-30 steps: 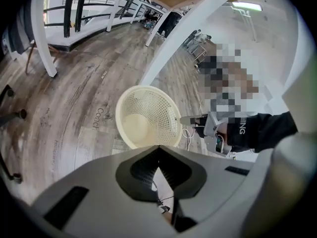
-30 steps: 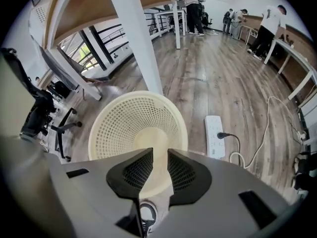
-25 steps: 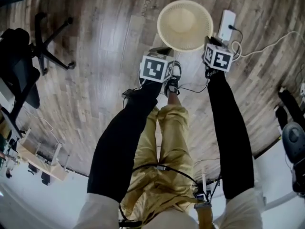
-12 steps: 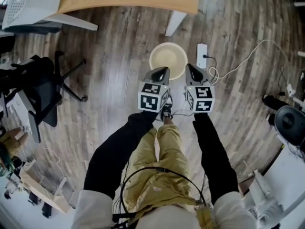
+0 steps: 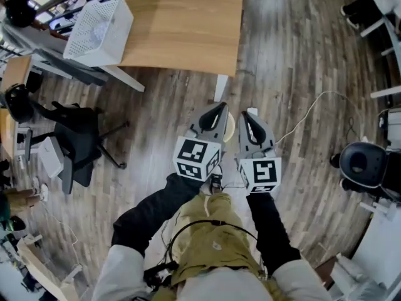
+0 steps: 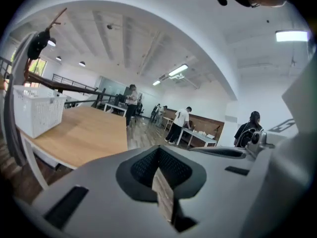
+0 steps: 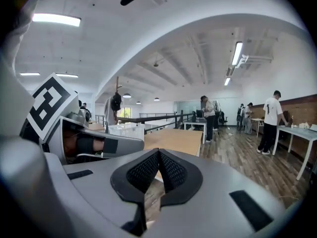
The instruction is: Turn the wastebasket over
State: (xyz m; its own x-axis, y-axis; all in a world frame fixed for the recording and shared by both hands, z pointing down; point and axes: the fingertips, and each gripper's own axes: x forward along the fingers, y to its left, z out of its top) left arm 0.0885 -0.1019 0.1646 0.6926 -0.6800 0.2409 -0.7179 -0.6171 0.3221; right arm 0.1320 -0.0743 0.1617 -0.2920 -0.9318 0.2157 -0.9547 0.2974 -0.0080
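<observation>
Both grippers are up and roughly level in front of the person, side by side, close but not touching. left gripper: jaws pressed together at the tips, nothing pinched. right gripper: same, tips closed on each other, empty. Both gripper views look out across the room, not at the floor.

wastebasket: from the head view I only get a cream sliver of it in the gap between the two grippers. It's on the wood floor below them, near the table leg. I can't tell from that sliver which way up it sits. Neither gripper touches it.

A white power strip pokes out just past the right gripper's tip, and a cable loops off to the right. The wooden table is ahead, with a white basket on its left end. A black office chair stands left of the person. The right gripper view catches the left gripper's marker cube at its left edge. People stand far across the room in both gripper views
</observation>
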